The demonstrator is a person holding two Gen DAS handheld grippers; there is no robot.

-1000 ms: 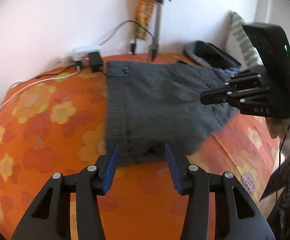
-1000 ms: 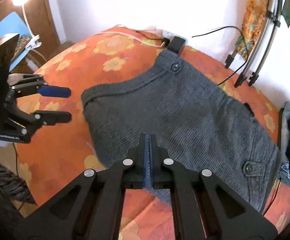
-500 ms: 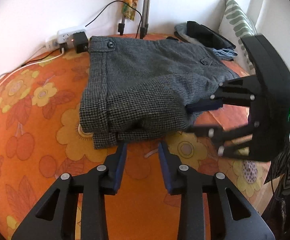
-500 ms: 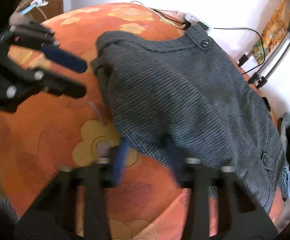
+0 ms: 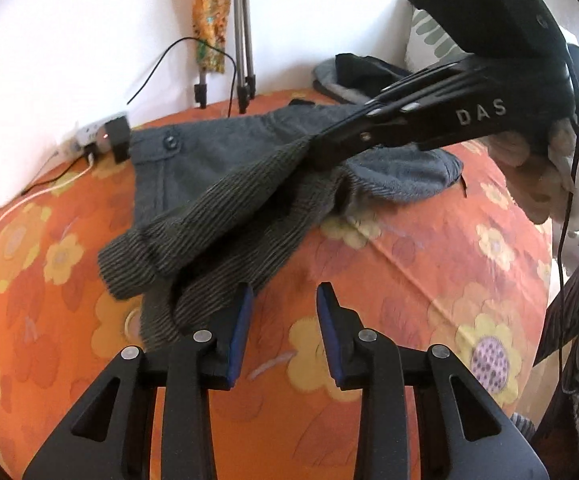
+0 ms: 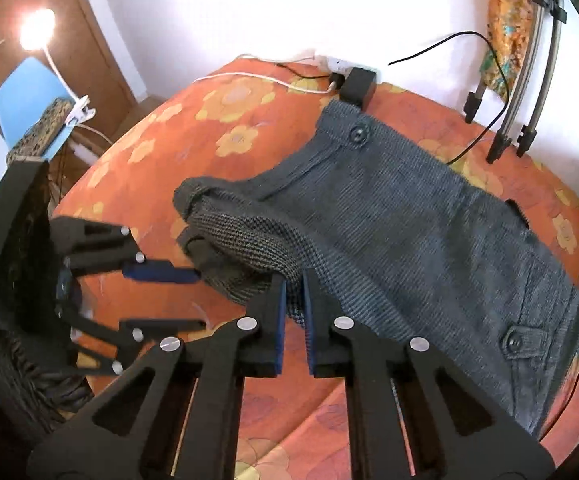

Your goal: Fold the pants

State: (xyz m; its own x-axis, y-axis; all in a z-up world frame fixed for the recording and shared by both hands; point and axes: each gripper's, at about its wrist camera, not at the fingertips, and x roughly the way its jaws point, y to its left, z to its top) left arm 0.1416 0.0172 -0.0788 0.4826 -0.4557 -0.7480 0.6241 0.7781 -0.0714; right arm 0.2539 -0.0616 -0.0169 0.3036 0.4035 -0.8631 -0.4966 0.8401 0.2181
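Right claw lifting pants edge for fold

Grey woven wool pants [image 6: 429, 232] lie on orange flowered bed [image 6: 161, 152]; right claw [image 6: 294, 292] clenched on raised fabric, left claw [image 5: 284, 296] released beside it. Carry edge over evenly, keep layers aligned.

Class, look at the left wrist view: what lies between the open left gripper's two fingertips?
Only bare orange flowered bedcover. The left gripper is open, and the grey pants reach just its left fingertip without entering the gap.
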